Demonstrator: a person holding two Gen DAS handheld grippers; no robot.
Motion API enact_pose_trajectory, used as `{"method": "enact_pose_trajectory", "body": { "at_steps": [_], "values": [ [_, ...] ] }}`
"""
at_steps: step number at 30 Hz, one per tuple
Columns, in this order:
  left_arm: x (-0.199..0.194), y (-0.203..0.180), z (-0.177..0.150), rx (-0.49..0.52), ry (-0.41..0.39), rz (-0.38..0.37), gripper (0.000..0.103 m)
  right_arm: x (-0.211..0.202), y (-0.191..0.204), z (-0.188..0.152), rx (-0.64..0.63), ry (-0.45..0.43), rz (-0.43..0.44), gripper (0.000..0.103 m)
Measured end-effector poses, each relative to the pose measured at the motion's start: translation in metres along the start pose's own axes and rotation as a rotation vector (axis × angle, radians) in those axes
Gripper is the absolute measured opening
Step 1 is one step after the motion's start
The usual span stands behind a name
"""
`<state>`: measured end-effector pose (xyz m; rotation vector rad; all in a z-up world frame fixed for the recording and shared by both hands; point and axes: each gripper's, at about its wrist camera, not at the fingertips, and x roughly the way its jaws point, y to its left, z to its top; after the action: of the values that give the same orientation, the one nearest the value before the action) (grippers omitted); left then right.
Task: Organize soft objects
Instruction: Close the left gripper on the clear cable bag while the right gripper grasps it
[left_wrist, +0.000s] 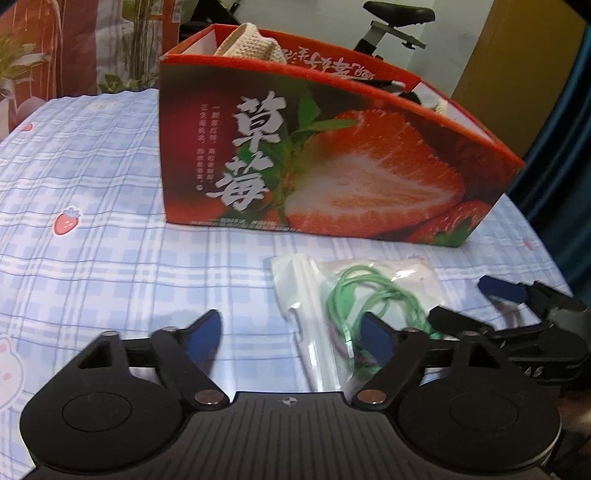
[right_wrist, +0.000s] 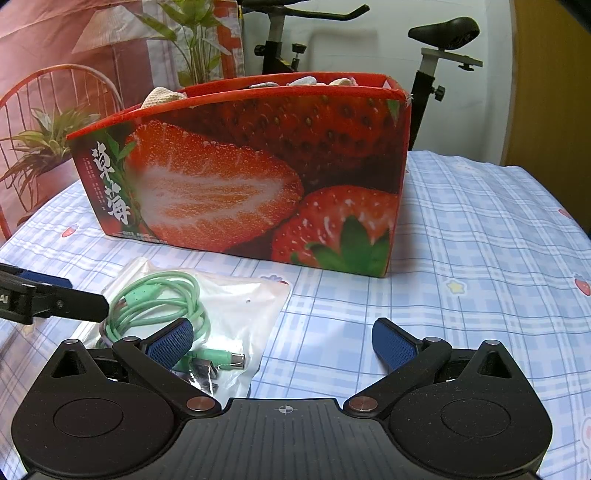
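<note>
A clear plastic bag (left_wrist: 295, 280) (right_wrist: 240, 306) holding a coiled green cable (left_wrist: 369, 291) (right_wrist: 159, 295) lies flat on the checked cloth in front of a red strawberry-print box (left_wrist: 332, 166) (right_wrist: 258, 177). Cream knitted pieces (left_wrist: 251, 40) (right_wrist: 162, 96) poke out of the box top. My left gripper (left_wrist: 291, 336) is open and hovers low over the bag's near end, with its right finger over the cable. My right gripper (right_wrist: 284, 345) is open too, its left finger above the bag's corner and nothing pressed between its pads. Each gripper shows at the edge of the other's view (left_wrist: 480, 306) (right_wrist: 55, 291).
The blue-and-white checked tablecloth (right_wrist: 480, 221) with strawberry prints covers the table. Behind it stand an exercise bike (right_wrist: 443, 33), potted plants (right_wrist: 192, 33) and a red wire chair (right_wrist: 55, 85). A dark blue curtain (left_wrist: 565, 147) hangs at the right.
</note>
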<state>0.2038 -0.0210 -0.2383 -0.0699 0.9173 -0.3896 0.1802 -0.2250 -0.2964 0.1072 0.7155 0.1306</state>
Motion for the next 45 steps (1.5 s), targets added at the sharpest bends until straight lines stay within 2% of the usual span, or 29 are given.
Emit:
{"method": "enact_pose_trajectory", "body": {
  "at_steps": [2,6,17,21,25,30,36,39,41,45],
  "values": [
    [0.002,-0.002,0.000,-0.003,0.011,-0.038,0.067,0.000,0.000,0.000,0.000,0.000,0.000,0.103],
    [0.003,-0.007,-0.004,0.014,0.015,-0.055,0.066,0.000,0.000,-0.001,-0.001,0.000,0.012,0.103],
    [-0.005,-0.002,-0.018,-0.023,0.000,-0.117,0.064,-0.003,0.001,0.000,-0.015,0.000,0.082,0.099],
    [-0.005,-0.004,-0.019,-0.009,-0.006,-0.115,0.064,-0.004,0.000,-0.001,-0.016,-0.003,0.105,0.092],
    [-0.005,-0.005,-0.017,-0.011,-0.008,-0.116,0.064,-0.004,0.000,0.000,-0.010,0.000,0.105,0.090],
    [-0.004,0.002,-0.014,-0.060,0.007,-0.170,0.063,-0.006,0.001,0.002,0.002,0.027,0.115,0.083],
    [-0.004,0.003,-0.018,-0.075,0.027,-0.205,0.049,-0.011,0.004,0.005,0.028,0.072,0.135,0.068],
    [-0.002,0.002,-0.019,-0.076,0.033,-0.234,0.048,-0.012,0.005,0.005,0.047,0.075,0.148,0.068],
    [-0.002,0.000,-0.021,-0.072,0.042,-0.255,0.043,-0.012,0.009,0.004,0.040,0.078,0.161,0.068],
    [-0.001,-0.003,-0.024,-0.067,0.042,-0.263,0.043,-0.011,0.014,0.004,0.028,0.080,0.165,0.068]
  ]
}}
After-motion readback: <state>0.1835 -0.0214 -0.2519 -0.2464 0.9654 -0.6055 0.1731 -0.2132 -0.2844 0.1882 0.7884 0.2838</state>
